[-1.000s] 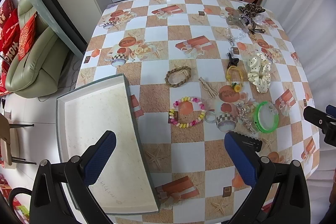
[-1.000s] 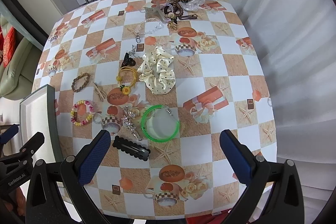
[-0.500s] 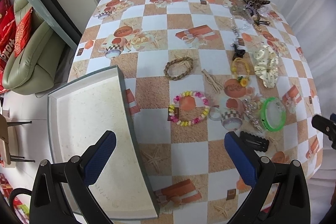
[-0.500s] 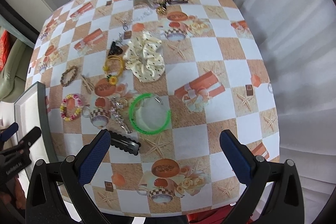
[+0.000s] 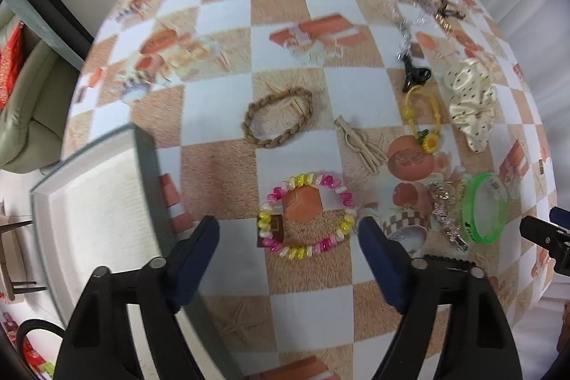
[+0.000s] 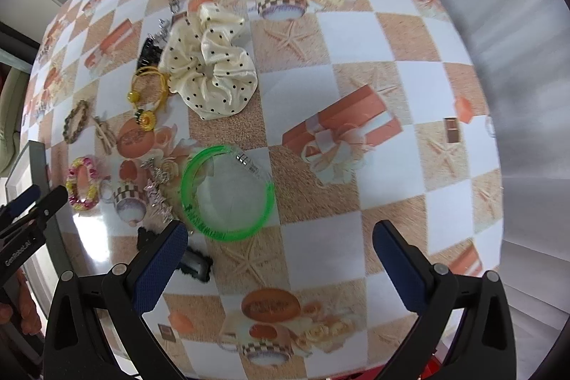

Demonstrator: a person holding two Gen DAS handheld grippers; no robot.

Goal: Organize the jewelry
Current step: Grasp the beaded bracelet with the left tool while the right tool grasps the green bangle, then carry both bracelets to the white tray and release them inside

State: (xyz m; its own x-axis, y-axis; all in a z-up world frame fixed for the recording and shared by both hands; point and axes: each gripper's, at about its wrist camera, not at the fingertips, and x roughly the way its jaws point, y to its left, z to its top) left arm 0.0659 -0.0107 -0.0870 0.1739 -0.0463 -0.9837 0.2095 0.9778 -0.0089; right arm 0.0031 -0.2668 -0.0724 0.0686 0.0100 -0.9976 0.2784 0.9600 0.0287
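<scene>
Above the desk (image 5: pixel 228 70), the left gripper (image 5: pixel 288 237) closes its empty jaws around the pink-and-yellow bead bracelet (image 5: pixel 308 216), while the right gripper (image 6: pixel 279 250) hangs wide open.

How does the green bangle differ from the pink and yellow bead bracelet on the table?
The green bangle is one smooth, see-through neon band with lettering on it; the bead bracelet is a string of many small pink, yellow and white beads. The bangle looks like the wider ring. The bracelet lies nearer the tray, while the bangle lies next to a black hair clip. Both lie flat as closed rings, with nothing gripping them.
</scene>
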